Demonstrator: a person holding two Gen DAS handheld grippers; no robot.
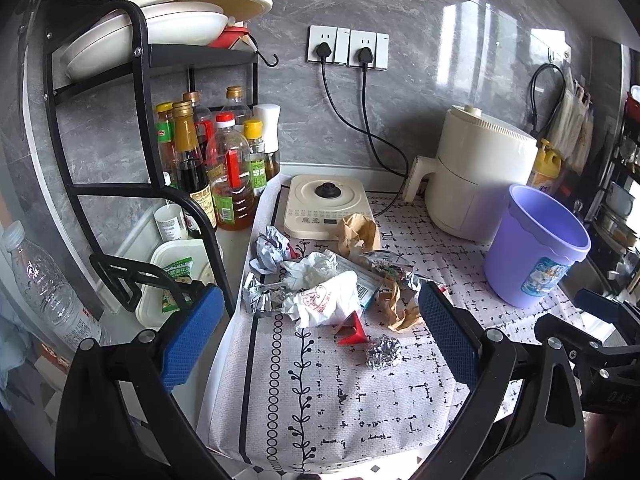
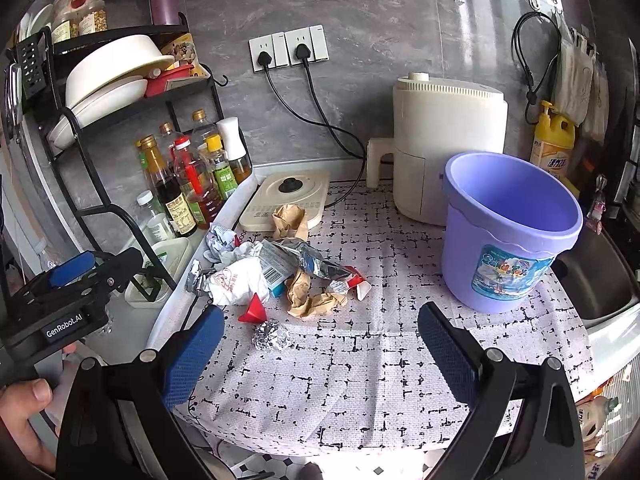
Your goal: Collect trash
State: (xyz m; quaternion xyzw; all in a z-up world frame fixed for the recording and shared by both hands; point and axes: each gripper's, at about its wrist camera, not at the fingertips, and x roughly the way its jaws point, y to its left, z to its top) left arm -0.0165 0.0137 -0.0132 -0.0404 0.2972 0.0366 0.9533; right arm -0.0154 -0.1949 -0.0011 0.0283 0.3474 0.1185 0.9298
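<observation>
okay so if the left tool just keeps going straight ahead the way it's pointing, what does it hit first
Probably the white crumpled wrapper at the near edge of the trash pile; the open left tool points at it, though depth is unclear.

Bright, even daylight, window glare streaking the glossy grey wall (image 1: 460,28) upper right in both views, soft shadows under the purple bucket (image 2: 508,232), sharp centre focus, heavy fisheye bending and dark vignetted corners at edges.
</observation>
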